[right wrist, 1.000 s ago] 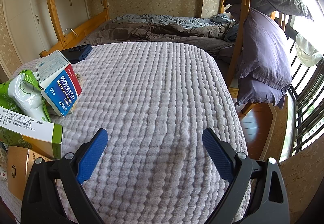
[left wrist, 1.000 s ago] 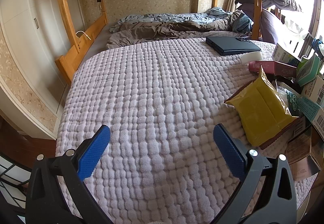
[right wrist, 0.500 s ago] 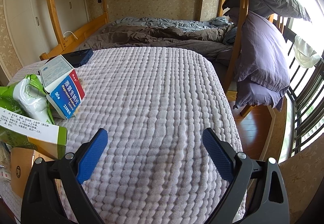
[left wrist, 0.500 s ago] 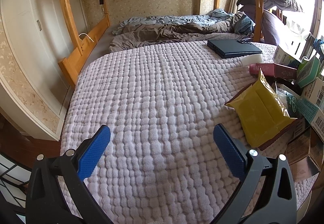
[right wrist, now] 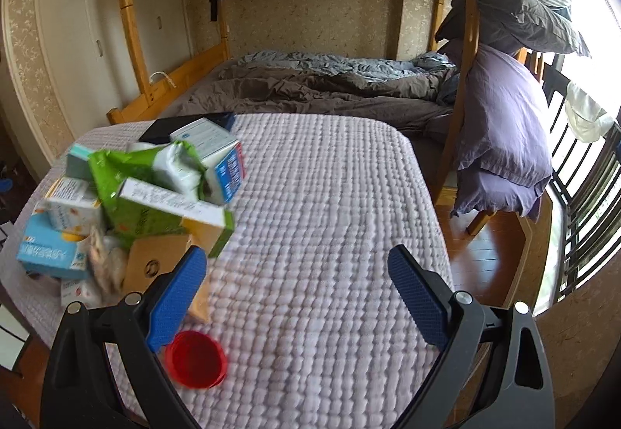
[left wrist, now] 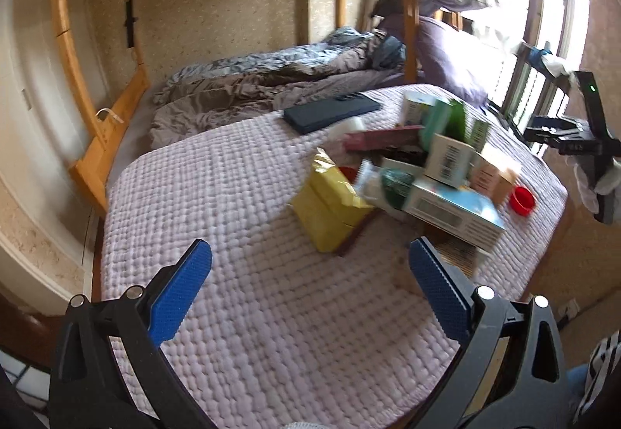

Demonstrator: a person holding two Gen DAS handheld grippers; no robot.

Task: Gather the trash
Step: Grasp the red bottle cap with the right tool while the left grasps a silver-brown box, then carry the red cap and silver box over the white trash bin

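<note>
A heap of trash lies on the pale quilt (left wrist: pixel 240 196): a yellow bag (left wrist: pixel 330 211), a white and blue box (left wrist: pixel 454 210), a barcode carton (left wrist: pixel 450 159), a pink box (left wrist: pixel 382 138) and a red cup (left wrist: pixel 522 200). In the right wrist view the heap is at the left: a green bag (right wrist: pixel 151 173), a blue and white box (right wrist: pixel 227 167), a light blue box (right wrist: pixel 50 248), a brown carton (right wrist: pixel 163 262), and the red cup (right wrist: pixel 196 359) by the left finger. My left gripper (left wrist: pixel 310 293) is open above the quilt, short of the heap. My right gripper (right wrist: pixel 295 297) is open and empty.
A dark flat case (left wrist: pixel 330 113) lies behind the heap. Rumpled grey bedding (right wrist: pixel 322 87) fills the far bed. Wooden bunk posts (right wrist: pixel 465 52) stand at the right with purple pillows (right wrist: pixel 504 126). The quilt's right edge drops to a wooden floor (right wrist: pixel 496 235). The other gripper (left wrist: pixel 582 142) shows at right.
Both grippers have pulled back and risen, so the whole trash heap and the red cup come into view. The left view swung right toward the heap. Both stay open.
</note>
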